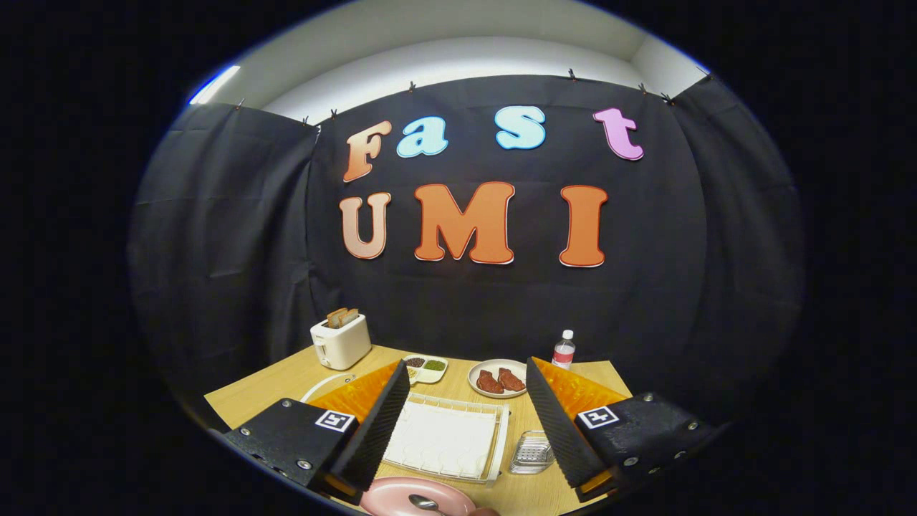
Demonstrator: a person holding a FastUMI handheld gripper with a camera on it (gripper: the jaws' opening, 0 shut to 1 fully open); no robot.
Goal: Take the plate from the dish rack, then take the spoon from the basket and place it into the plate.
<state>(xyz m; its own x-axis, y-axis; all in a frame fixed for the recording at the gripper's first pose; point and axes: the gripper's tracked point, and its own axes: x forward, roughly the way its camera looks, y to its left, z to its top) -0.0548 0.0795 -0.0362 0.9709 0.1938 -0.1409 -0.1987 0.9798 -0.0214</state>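
Though hand-held gripper (467, 423) agape — wooden table (286, 383); black-draped booth

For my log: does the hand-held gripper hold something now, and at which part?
Nothing is held. The hand-held gripper is open, fingers apart above the dish rack; the spoon lies in the pink plate.

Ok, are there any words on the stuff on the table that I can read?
Water bottle label: too small to read.
Toaster: nothing readable.
Square markers on the gripper: black-and-white patterns, no words.
Gripper: fingers open, the dish rack seen between them.
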